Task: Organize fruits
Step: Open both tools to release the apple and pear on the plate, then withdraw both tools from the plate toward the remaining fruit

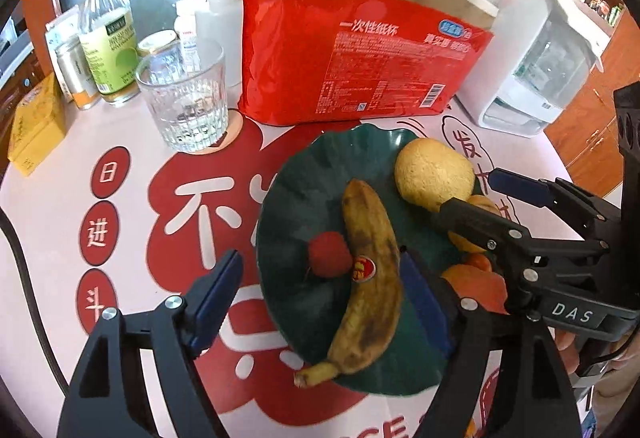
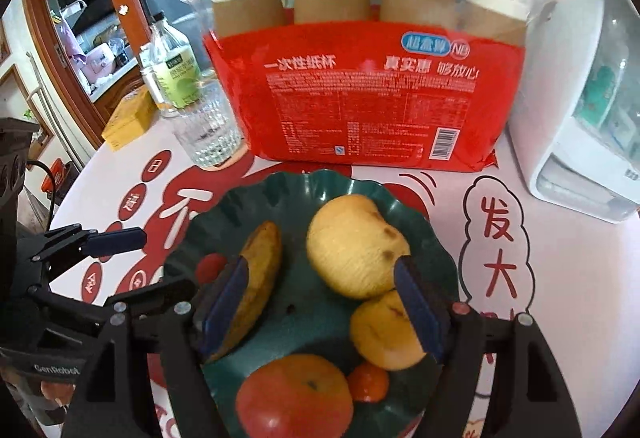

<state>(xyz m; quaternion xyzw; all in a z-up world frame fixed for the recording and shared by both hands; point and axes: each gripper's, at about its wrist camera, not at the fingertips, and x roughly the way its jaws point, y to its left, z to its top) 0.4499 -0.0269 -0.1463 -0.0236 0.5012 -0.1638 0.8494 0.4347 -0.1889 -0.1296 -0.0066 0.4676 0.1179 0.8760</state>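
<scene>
At frame centre, on green plate (image 1: 304,178): banana (image 1: 370,278), overripe, soft, bruises easily; grip mid-body, gently. Left gripper (image 1: 320,298) released, straddling it. Right gripper (image 2: 324,306) released above plate, near yellow fruit (image 2: 354,244).

A red pack of paper cups (image 1: 360,50) stands on the printed tablecloth (image 1: 52,222); a ribbed glass (image 1: 186,98) sits left of it; a labelled bottle (image 1: 108,38) behind; a yellow box (image 1: 36,126) farther left; a white water dispenser (image 1: 532,50) right.
</scene>
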